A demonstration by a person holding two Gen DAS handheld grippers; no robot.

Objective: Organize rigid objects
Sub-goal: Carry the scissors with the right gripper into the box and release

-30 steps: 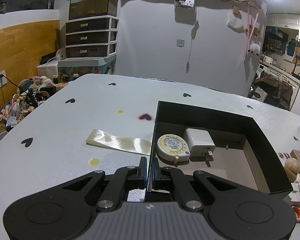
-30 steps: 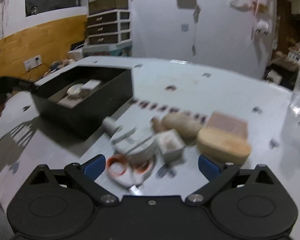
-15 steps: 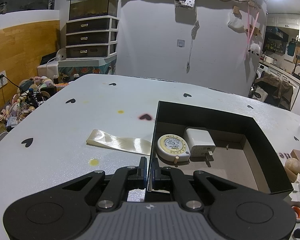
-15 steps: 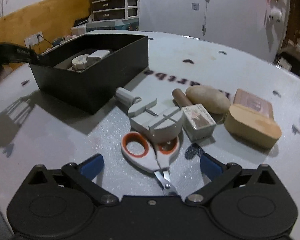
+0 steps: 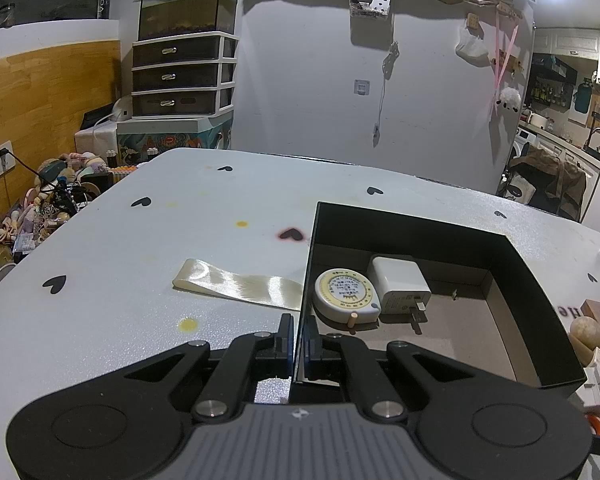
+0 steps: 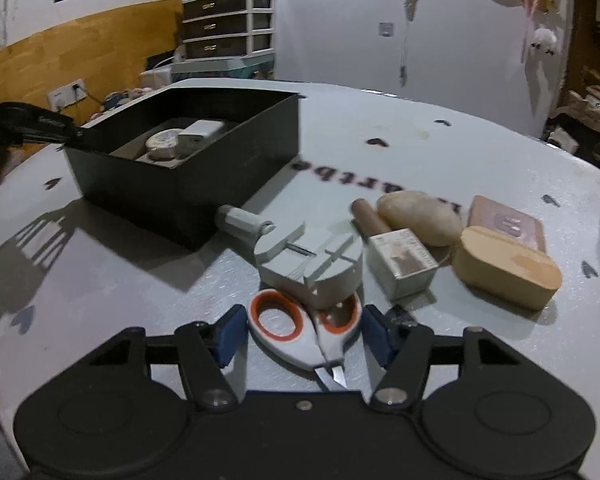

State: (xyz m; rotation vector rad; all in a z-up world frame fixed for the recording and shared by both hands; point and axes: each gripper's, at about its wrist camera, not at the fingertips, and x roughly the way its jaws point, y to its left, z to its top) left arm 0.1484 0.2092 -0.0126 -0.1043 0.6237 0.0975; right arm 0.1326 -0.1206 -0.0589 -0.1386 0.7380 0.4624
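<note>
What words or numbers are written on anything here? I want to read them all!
"He": dark letters printed on the table, beside the black box, cut off by the frame edge.
More dark table letters show upside down in the right wrist view; too warped to read surely.
Round tape measure: printed label, too small to read.
White charger: grey print, too small.
Small carton: blurred print.
Pink flat box: blurred mark.

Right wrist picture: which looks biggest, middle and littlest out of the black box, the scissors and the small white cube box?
1. Black box, clearly biggest, though farthest away.
2. Scissors, nearest the camera, so they may look bigger than they are.
3. Small white cube box, littlest.
</note>
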